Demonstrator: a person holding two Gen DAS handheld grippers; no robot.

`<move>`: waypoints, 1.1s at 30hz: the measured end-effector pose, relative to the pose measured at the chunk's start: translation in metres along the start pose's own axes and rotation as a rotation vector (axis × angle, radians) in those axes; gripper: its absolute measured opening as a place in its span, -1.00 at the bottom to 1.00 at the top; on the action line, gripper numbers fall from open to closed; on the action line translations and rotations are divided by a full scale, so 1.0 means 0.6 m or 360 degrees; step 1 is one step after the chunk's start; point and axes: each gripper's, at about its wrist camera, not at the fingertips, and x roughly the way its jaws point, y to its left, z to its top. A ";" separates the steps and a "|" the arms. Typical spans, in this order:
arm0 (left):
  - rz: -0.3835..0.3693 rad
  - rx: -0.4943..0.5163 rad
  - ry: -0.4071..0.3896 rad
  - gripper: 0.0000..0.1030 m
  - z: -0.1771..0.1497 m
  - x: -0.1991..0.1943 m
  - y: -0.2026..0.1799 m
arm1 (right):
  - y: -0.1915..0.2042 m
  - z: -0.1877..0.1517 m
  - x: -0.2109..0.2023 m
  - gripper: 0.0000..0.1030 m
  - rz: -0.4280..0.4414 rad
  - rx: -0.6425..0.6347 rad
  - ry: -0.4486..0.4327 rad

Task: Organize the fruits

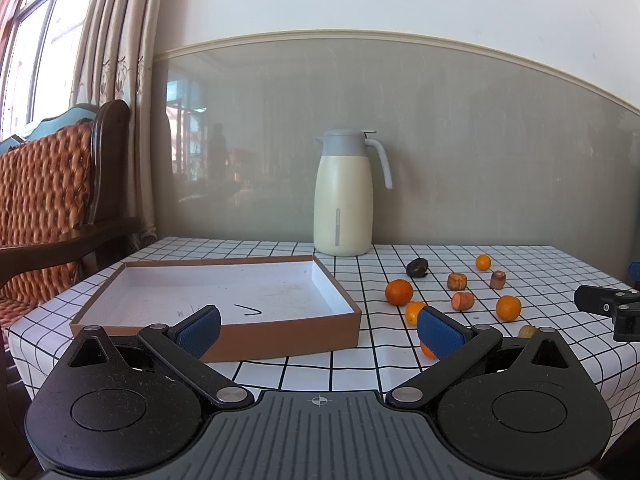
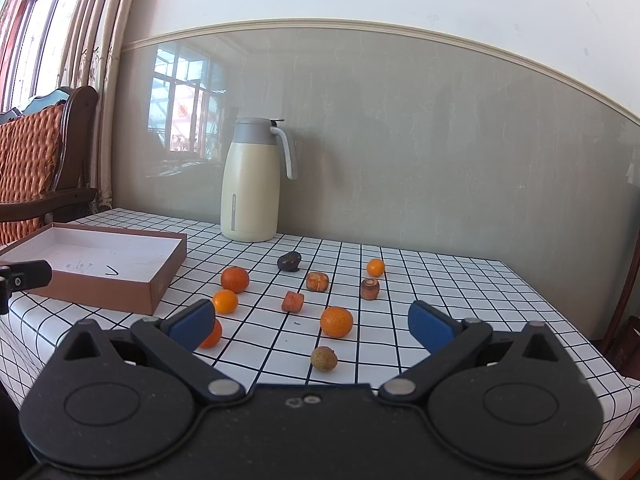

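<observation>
Five oranges (image 2: 336, 321) lie scattered beside box (image 2: 160, 280), jug (image 2: 250, 196) behind.

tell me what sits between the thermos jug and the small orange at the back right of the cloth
One thing: a dark, wrinkled fruit lies between the thermos jug and the small orange. The right wrist view shows it best.

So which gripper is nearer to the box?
Left. The left gripper hangs over the near edge of the box. The right gripper is off to the box's right, above the scattered fruit.
</observation>
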 end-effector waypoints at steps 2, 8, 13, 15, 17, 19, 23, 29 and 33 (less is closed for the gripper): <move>0.0000 -0.0002 0.0001 1.00 0.000 0.001 0.001 | 0.000 0.000 0.000 0.89 0.0001 0.0001 0.0001; 0.0002 -0.0005 -0.0001 1.00 0.000 0.000 0.002 | 0.000 0.000 0.000 0.89 0.0000 0.0000 0.0001; 0.0003 -0.0006 -0.0001 1.00 0.000 0.000 0.002 | 0.001 0.000 0.000 0.89 0.0000 0.0000 0.0001; 0.0003 -0.0007 -0.0001 1.00 0.000 0.000 0.002 | 0.001 0.000 0.000 0.89 0.0000 0.0000 0.0000; 0.0002 -0.0006 -0.0001 1.00 0.000 0.000 0.002 | 0.005 0.003 -0.002 0.89 0.0000 -0.0002 0.0002; 0.0003 -0.0005 -0.0002 1.00 -0.001 0.000 0.002 | -0.002 -0.001 -0.004 0.89 -0.0001 -0.0003 0.0002; 0.0002 -0.0004 -0.0002 1.00 0.000 0.000 0.002 | -0.005 -0.003 0.000 0.89 -0.0002 0.0001 0.0001; 0.0003 -0.0008 -0.0003 1.00 0.000 0.000 0.001 | -0.004 -0.001 -0.004 0.89 -0.0002 -0.0001 0.0000; 0.0004 -0.0008 -0.0005 1.00 0.000 0.000 0.000 | -0.006 -0.001 -0.003 0.89 -0.0002 -0.0002 -0.0001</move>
